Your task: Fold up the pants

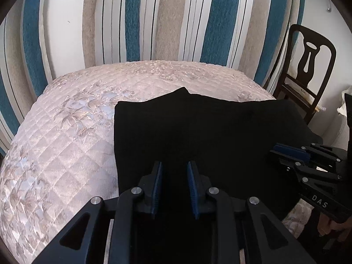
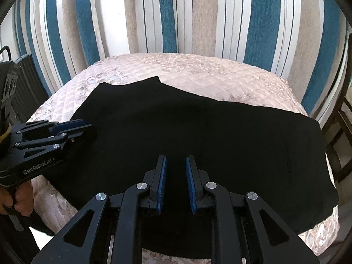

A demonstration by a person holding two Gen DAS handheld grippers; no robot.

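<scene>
Black pants (image 1: 198, 132) lie folded flat on a round table with a pink quilted cover (image 1: 66, 136). They also show in the right wrist view (image 2: 198, 132), spreading to the right edge of the table. My left gripper (image 1: 175, 165) is open and empty, hovering over the near left part of the pants; it also shows in the right wrist view (image 2: 88, 126). My right gripper (image 2: 175, 160) is open and empty over the near middle of the pants; it also shows in the left wrist view (image 1: 277, 149). Neither holds fabric.
Striped blue, white and beige curtains (image 1: 154, 22) hang behind the table. A dark wooden chair (image 1: 308, 70) stands at the right. A dark radiator-like object (image 2: 24, 83) stands at the left. The quilted cover (image 2: 220, 74) shows bare at the far side.
</scene>
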